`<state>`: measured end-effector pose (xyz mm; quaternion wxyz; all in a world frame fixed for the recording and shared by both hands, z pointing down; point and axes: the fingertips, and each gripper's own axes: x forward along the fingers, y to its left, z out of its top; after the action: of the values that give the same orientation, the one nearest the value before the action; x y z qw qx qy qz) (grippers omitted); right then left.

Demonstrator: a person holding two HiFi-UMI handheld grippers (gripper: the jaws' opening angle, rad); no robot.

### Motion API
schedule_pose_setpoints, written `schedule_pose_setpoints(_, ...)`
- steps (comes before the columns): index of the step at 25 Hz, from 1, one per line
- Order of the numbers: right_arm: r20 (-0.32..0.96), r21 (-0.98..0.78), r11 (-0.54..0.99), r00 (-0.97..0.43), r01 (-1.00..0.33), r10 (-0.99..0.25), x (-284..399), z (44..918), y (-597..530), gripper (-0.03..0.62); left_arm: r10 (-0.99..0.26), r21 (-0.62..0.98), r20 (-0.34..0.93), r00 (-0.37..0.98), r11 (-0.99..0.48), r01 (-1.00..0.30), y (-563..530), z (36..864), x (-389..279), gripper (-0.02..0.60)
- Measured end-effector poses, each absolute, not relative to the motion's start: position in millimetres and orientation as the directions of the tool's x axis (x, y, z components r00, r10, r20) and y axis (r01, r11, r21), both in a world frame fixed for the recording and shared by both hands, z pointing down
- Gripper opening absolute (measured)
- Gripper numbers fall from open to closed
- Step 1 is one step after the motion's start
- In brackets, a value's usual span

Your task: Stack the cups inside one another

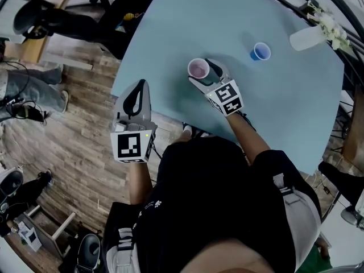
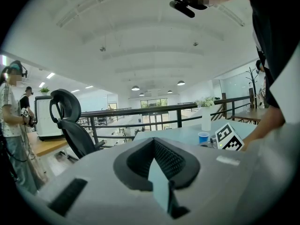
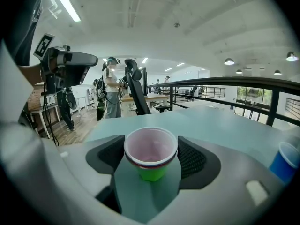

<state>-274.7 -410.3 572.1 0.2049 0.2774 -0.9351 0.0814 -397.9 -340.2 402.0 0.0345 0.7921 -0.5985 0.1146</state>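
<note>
The stack of cups point(image 3: 151, 153) stands upright on the round light-blue table point(image 1: 284, 112), with its mouth pointing up and its long axis vertical, in the near-left part of the table top. From above, the head view shows only a pale pink inside. The right gripper view shows more: a green cup at the bottom and a thin red rim just under the pink one, so several cups sit one in another. The right gripper point(image 1: 203, 75) lies low at the table, and its jaws are wide apart with the stack between them. The pads point(image 3: 190, 159) are very close to the rim on both sides, but I cannot tell if they really touch it. A single blue cup point(image 1: 260, 52) stands upright farther right on the table, well apart from the stack, with its mouth up too. A white vase point(image 1: 307, 37) with flowers is near the far right edge. The left gripper point(image 1: 139, 89) is held off the near-left edge of the table, over the wooden floor point(image 1: 85, 147); its jaws are pressed together and nothing is between them. Its own view looks across the room and shows a black office chair point(image 2: 65, 114) and a dark railing point(image 2: 178, 109), while the blue cup is small in the distance.
</note>
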Motion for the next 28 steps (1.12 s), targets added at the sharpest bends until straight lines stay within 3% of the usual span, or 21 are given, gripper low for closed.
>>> schedule_pose_setpoints(9, 0.361, -0.075, 0.818, -0.780, -0.570, -0.511, -271.2, 552.6, -408.9, 0.369, -0.935, -0.077, 0.231, 0.271, -0.295, -0.952, -338.5, 404.0, -395.6, -0.009)
schedule_pose_setpoints(14, 0.285, -0.069, 0.791, -0.772, -0.608, -0.568, -250.9, 526.2, -405.3, 0.275, -0.926, -0.074, 0.225, 0.305, -0.328, -0.942, -344.0, 405.7, -381.8, -0.009)
schedule_pose_setpoints(24, 0.160, -0.037, 0.642, -0.639, -0.765, -0.752, -174.8, 476.9, -394.6, 0.096, -0.837, -0.054, 0.178, 0.518, -0.534, -0.844, -375.0, 394.3, -306.7, -0.009)
schedule_pose_setpoints(28, 0.134, -0.026, 0.576, -0.574, -0.817, -0.808, -139.0, 467.1, -387.6, 0.086, -0.791, -0.041, 0.169, 0.588, -0.602, -0.797, -379.6, 397.4, -271.4, -0.009)
